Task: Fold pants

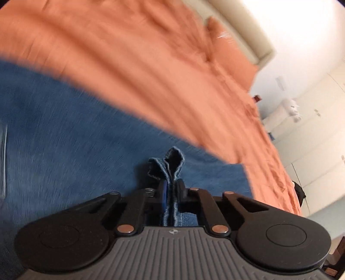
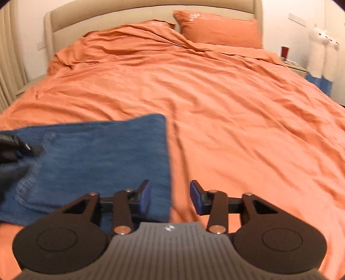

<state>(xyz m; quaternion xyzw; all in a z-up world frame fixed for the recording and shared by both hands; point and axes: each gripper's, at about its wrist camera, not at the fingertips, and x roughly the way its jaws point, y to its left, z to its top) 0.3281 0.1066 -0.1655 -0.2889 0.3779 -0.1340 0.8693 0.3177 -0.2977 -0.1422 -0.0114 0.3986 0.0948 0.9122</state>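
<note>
Pants (image 2: pixel 92 155): blue denim rectangle; left gripper (image 1: pixel 171 189) pinching bunched hem.

Your left gripper (image 1: pixel 171 189) is clamped on a bunched fold of the pants (image 1: pixel 64 133); your right gripper (image 2: pixel 170 198) hovers with jaws apart.

Jeans (image 1: pixel 64 133) motion-blurred, cut off left

I see pants (image 2: pixel 92 163) lying flat on the bed (image 2: pixel 237 129), near its foot, left of my right gripper (image 2: pixel 170 199). Left gripper (image 1: pixel 171 191) sits over the pants' left part, a fabric fold between its jaws. Pillow (image 2: pixel 217 30) at the far end, against the headboard (image 2: pixel 129 15). Nightstand (image 2: pixel 295 66) right of the bed.
</note>
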